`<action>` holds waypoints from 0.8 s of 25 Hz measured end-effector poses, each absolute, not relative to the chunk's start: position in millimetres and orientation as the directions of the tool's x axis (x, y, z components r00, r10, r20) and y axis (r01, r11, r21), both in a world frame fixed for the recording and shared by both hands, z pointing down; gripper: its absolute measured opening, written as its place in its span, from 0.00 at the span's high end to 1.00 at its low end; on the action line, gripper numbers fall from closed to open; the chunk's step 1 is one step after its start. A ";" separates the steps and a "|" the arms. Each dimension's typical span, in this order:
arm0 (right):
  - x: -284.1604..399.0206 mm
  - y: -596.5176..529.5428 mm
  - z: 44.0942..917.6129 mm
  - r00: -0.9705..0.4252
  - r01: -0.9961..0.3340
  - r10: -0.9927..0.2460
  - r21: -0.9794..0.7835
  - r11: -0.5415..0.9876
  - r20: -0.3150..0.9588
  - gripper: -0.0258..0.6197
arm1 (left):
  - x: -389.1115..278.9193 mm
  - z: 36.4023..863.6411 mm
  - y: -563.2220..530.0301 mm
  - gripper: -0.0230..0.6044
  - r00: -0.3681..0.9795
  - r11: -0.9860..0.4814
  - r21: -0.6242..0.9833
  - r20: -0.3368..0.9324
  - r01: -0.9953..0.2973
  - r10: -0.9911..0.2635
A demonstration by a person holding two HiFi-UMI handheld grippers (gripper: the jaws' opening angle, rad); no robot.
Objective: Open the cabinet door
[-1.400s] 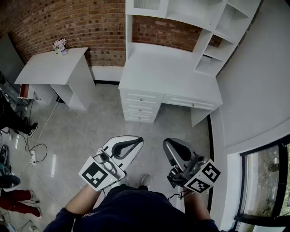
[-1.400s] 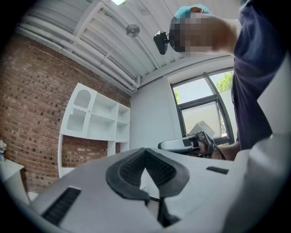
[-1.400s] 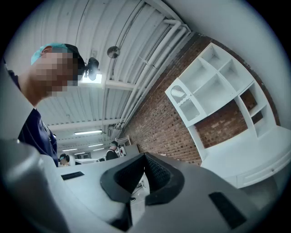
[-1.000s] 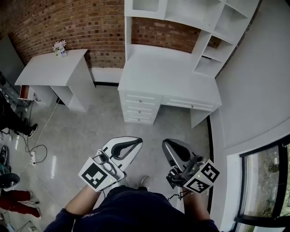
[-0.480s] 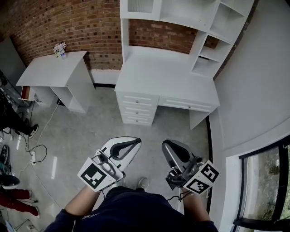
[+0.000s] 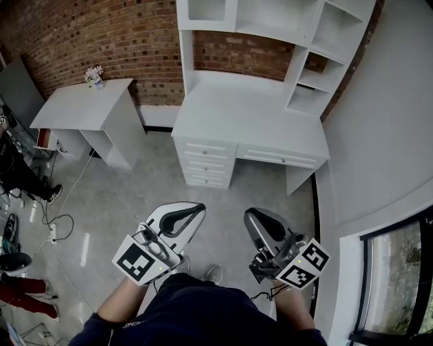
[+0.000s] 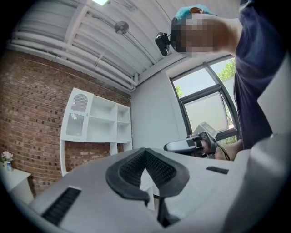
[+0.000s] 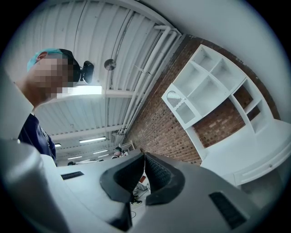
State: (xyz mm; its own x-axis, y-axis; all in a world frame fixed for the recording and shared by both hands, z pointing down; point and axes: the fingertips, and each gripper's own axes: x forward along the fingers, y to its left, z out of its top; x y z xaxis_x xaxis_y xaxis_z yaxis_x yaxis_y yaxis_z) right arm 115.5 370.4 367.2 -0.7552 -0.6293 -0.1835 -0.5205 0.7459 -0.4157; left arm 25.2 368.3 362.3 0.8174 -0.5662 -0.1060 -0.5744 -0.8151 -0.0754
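Observation:
The white desk (image 6: pixel 250 111) stands against the brick wall, and its hutch has a closed cabinet door (image 6: pixel 206 10) at the upper left. The left gripper view shows that door (image 7: pixel 77 116) far ahead, and so does the right gripper view (image 8: pixel 179 103). My left gripper (image 6: pixel 200 208) hovers over the floor well short of the desk, its jaws shut and empty (image 7: pixel 145 150). To its right my right gripper (image 6: pixel 252 215) is held the same way, with its jaws pressed together and nothing in them (image 8: pixel 144 155).
A drawer stack (image 6: pixel 206 162) fills the desk's left side. A small white side table (image 6: pixel 81 108) with a flower vase (image 6: pixel 95 76) stands to the left. Cables (image 6: pixel 54 223) and a person's feet lie at the far left. A window (image 6: pixel 399 284) is on the right.
The desk has shifted slightly left in the head view as the person moved. Both grippers drifted a little with the hands, the left one leftward. Jaws stayed shut.

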 end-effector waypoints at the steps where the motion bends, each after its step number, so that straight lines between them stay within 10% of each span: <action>1: 116.8 370.1 367.2 -0.755 -0.520 -0.629 -0.417 0.746 -0.185 0.92 | 26.5 361.1 368.0 0.95 0.816 -0.814 -0.074 -0.110 -0.576 -0.568; 20: 102.0 309.8 373.7 -0.745 -0.547 -0.650 -0.419 0.725 -0.152 0.92 | 5.7 367.4 304.3 0.95 0.811 -0.813 -0.047 -0.128 -0.580 -0.571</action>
State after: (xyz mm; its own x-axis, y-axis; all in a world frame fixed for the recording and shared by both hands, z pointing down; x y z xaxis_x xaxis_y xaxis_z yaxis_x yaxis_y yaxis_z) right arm 102.0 309.8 373.7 -0.7447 -0.6498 -0.1523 -0.5468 0.7248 -0.4192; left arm 5.7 304.3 367.4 0.8107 -0.5714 -0.1276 -0.5804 -0.8130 -0.0468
